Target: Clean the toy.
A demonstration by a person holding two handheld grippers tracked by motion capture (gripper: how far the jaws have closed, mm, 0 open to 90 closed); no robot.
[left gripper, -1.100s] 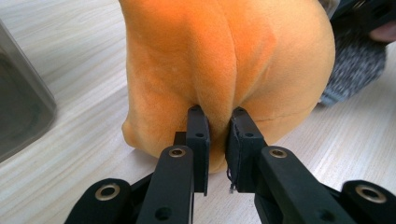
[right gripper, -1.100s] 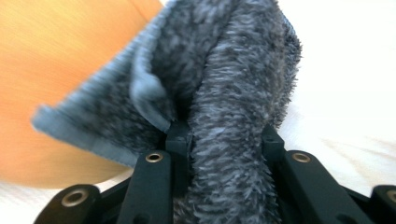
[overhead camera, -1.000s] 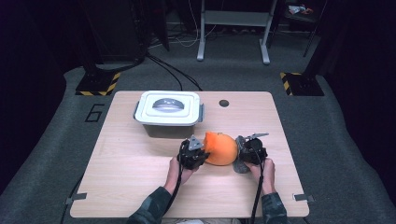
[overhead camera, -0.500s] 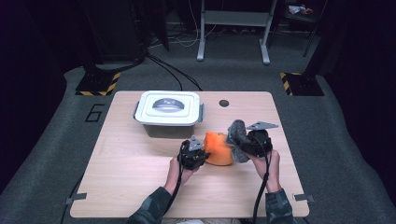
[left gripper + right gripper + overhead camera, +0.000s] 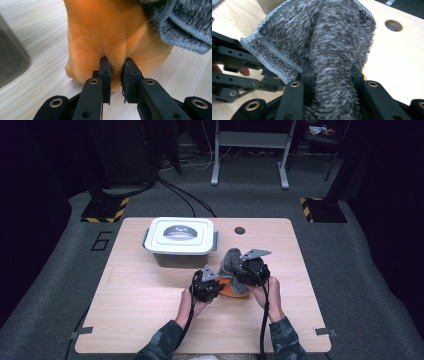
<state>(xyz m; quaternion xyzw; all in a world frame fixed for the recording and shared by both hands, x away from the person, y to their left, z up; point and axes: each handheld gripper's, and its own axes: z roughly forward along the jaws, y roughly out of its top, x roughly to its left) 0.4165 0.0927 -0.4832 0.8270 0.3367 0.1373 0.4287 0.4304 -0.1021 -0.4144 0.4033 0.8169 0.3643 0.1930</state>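
Orange plush piece (image 5: 110,37) sits on the table (image 5: 150,320) nr the middle, toward the right edge, just in front of the lidded box (image 5: 181,240). Left gripper (image 5: 116,72) pinches its fabric; right gripper (image 5: 332,72) clamped on grey fuzzy cloth (image 5: 329,37), held over it

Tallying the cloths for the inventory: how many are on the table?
2: an orange cloth lying between the two grippers, pinched by the left gripper, and a grey cloth lifted above it by the right gripper. The closed bin may hide more.
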